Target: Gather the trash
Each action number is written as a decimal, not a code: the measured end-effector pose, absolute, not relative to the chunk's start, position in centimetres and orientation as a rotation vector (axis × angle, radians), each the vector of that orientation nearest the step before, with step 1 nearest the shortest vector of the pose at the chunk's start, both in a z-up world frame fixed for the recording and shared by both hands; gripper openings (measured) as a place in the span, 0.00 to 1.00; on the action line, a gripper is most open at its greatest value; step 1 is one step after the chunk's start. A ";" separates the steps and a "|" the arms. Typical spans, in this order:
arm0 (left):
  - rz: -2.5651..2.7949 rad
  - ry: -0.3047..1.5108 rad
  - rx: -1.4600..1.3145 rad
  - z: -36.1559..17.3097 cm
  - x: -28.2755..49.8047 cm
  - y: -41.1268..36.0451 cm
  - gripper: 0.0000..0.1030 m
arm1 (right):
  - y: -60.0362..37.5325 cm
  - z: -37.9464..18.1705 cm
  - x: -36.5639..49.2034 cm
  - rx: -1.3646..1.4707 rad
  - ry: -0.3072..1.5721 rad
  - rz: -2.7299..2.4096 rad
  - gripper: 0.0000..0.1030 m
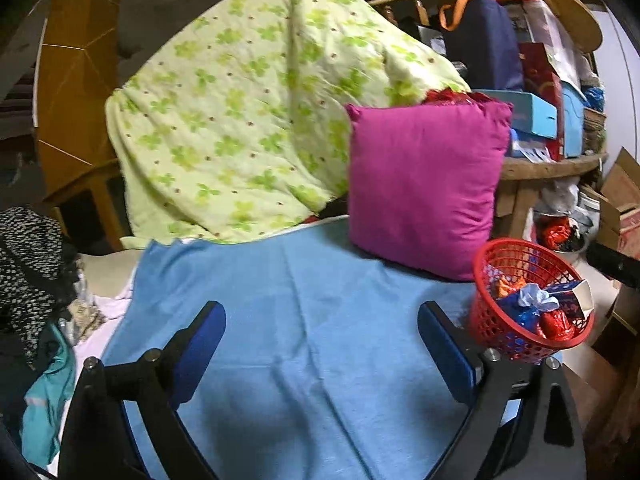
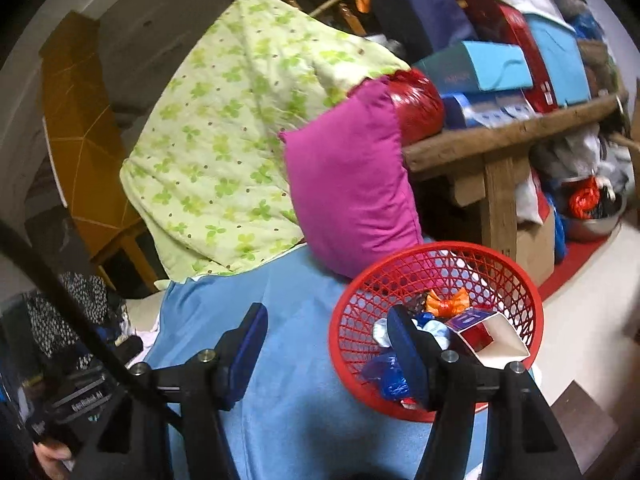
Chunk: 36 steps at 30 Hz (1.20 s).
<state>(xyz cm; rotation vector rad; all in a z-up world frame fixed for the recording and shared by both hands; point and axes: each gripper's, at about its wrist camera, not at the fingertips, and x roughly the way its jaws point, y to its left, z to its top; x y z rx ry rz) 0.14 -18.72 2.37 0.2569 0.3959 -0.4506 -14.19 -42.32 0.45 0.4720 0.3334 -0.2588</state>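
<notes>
A red mesh basket (image 1: 496, 320) stands on the blue sheet (image 1: 304, 320) at the right edge; it also shows in the right wrist view (image 2: 360, 320). It holds trash: an orange wrapper (image 2: 447, 303), blue foil (image 2: 387, 376), a red foil ball (image 1: 557, 325) and a small open carton (image 2: 492, 338). My left gripper (image 1: 322, 330) is open and empty over the sheet, left of the basket. My right gripper (image 2: 326, 336) is open and empty, its right finger over the basket's inside.
A magenta cushion (image 1: 424, 188) leans behind the basket. A green floral quilt (image 1: 248, 120) hangs at the back. A wooden bench (image 2: 500, 140) at the right carries boxes. A metal bowl (image 2: 596, 220) sits on the floor. Clothes (image 1: 36, 264) are piled at the left.
</notes>
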 end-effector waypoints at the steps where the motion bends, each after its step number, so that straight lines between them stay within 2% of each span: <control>1: -0.442 0.391 0.254 2.6 0.0 -18.3 0.94 | -41.8 0.7 -14.4 0.455 0.330 -0.264 0.65; 12: -0.350 0.380 0.228 4.8 -1.8 -15.1 0.96 | -37.4 3.4 -17.0 0.340 0.299 -0.299 0.65; 19: -0.227 0.372 0.230 5.8 -3.1 -12.7 0.97 | -34.4 4.6 -17.7 0.292 0.286 -0.267 0.69; 36: -0.137 0.337 0.231 7.6 -6.9 -8.2 0.98 | -30.2 5.4 -18.3 0.268 0.275 -0.228 0.71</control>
